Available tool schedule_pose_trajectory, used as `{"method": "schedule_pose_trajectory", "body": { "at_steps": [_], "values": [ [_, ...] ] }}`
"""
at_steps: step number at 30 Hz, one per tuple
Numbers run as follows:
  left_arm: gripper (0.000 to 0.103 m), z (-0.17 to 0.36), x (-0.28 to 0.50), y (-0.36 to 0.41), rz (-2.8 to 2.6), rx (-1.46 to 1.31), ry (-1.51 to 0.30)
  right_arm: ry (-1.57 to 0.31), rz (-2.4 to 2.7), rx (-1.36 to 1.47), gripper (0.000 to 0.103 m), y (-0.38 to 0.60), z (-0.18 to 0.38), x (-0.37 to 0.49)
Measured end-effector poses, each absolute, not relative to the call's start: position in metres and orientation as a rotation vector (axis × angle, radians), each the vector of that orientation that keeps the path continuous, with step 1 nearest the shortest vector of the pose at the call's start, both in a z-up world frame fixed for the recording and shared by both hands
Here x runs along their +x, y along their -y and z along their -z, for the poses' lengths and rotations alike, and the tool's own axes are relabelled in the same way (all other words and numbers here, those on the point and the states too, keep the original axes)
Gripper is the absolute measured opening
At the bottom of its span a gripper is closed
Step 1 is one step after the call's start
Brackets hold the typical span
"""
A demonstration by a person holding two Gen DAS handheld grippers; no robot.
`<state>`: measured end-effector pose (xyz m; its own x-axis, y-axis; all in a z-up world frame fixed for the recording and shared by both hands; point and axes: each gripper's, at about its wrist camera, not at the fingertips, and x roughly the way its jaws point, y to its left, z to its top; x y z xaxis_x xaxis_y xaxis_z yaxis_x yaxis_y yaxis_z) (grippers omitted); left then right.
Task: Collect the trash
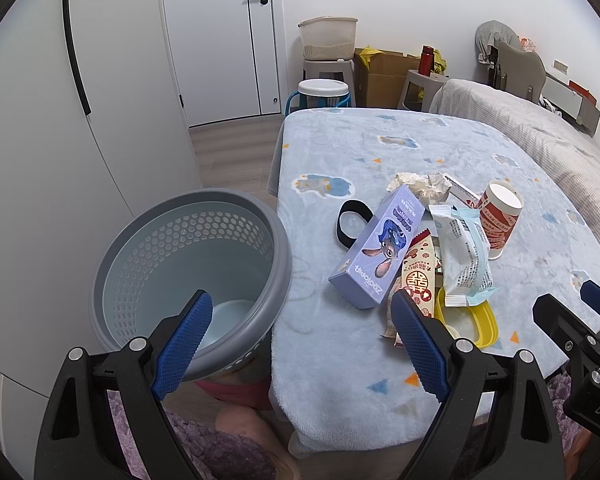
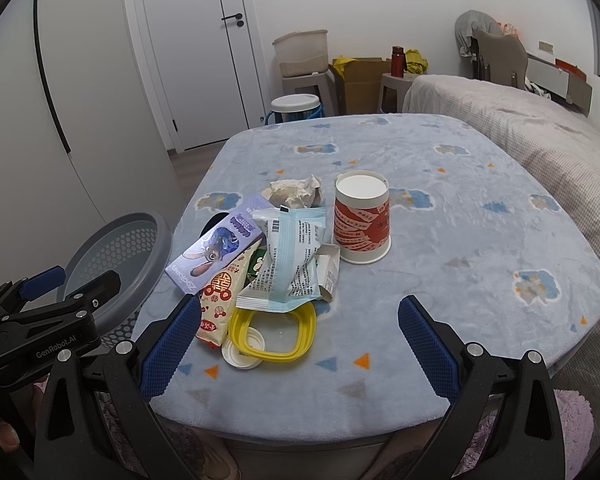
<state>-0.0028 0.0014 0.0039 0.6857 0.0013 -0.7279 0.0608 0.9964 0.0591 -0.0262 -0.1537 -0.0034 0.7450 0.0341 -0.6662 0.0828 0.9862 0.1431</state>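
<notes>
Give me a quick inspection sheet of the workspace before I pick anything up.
Surface: table under a blue patterned fleece cover.
Job's things: trash pile holding purple box, white wrapper, red snack packet, crumpled paper, yellow lid; upside-down paper cup beside the pile. Grey basket off the table's left edge, nothing seen inside.
Clutter: black band behind the box.
Grippers: left gripper open, empty; right gripper open, empty.
Cables: nothing seen.
Surroundings: door, bed, stools, cardboard box.
</notes>
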Motion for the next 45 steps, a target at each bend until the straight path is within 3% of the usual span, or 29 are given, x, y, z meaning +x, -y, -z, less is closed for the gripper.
{"method": "schedule_pose_trajectory", "body": {
  "at_steps": [36,45],
  "values": [
    [0.087,-0.007,-0.002,-0.015,0.028,0.084,-0.83,-0.749,0.024,0.18,0.097,0.158,0.015,-0.015],
    [0.087,0.013,0.012,-0.01,0.018,0.077,-0.864,-0.773,0.036,0.2,0.097,0.177,0.029,-0.006]
  ]
}}
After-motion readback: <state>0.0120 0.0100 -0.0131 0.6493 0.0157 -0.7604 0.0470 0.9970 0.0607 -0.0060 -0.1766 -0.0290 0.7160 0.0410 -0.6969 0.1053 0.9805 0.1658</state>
